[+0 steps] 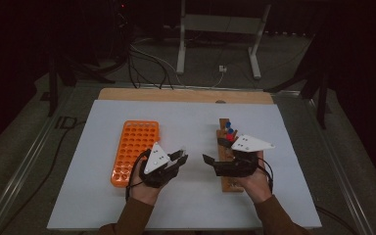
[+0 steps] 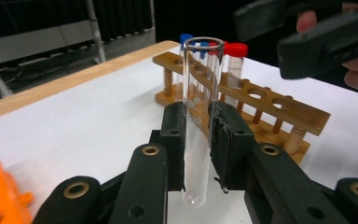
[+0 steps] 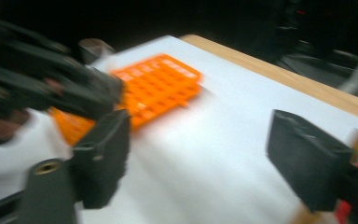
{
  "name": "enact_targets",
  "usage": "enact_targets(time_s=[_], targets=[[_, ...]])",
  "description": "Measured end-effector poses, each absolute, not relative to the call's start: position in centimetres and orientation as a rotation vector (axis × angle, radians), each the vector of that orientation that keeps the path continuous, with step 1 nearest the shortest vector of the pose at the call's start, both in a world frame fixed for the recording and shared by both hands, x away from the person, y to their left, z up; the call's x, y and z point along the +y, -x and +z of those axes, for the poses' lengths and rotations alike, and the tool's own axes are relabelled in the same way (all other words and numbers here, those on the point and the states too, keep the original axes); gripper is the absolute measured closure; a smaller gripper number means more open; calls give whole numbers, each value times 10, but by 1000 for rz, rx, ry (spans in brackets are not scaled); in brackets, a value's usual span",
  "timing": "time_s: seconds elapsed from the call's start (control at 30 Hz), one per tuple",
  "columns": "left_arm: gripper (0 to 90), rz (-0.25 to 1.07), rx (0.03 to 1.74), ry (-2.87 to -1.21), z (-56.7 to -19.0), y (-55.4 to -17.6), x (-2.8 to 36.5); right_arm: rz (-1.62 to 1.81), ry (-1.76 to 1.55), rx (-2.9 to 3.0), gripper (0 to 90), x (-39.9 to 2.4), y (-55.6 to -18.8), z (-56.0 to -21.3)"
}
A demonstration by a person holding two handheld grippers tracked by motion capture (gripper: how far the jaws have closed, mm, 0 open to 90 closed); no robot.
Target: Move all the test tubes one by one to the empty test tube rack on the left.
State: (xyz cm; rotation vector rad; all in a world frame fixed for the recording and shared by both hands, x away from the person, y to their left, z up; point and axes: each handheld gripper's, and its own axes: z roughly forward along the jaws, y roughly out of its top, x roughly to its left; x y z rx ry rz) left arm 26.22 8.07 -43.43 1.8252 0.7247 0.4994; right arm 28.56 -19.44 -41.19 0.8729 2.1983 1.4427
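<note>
A clear glass test tube point(image 2: 200, 116), open at the top, stands upright between the jaws of my left gripper point(image 2: 198, 140), which is shut on it about halfway up. In the high view this left gripper point(image 1: 181, 155) sits beside the orange tube rack point(image 1: 134, 147), to its right. My right gripper point(image 3: 200, 158) is open with nothing between its pads. It hovers over the wooden rack point(image 1: 232, 185) and faces the left gripper across a small gap. The wooden rack point(image 2: 279, 107) holds capped tubes at its far end, red point(image 2: 236, 51) and blue point(image 2: 185, 38).
A white sheet point(image 1: 186, 117) covers the table, with a strip of wood point(image 1: 186, 94) showing at the far edge. The orange rack point(image 3: 158, 88) has several empty holes. Cables and a metal stand point(image 1: 220, 29) lie on the dark floor beyond.
</note>
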Motion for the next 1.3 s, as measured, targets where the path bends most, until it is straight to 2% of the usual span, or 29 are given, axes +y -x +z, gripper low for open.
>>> enact_targets(time_s=[0.17,0.57,0.97,1.3], targets=[[765,529,759,-1805,-433,-261,97,1417,-940,2152,84,-213,-285,-421],[763,579,843,-1768,-434,-254,137,1386,-1022,2071,0,-245,-281,-425],[764,610,936,-1720,-440,-245,173,1413,-1070,2008,0,-262,-277,-424],[763,580,983,-1774,-459,-240,179,1417,-1084,2004,0,-265,-276,-425]])
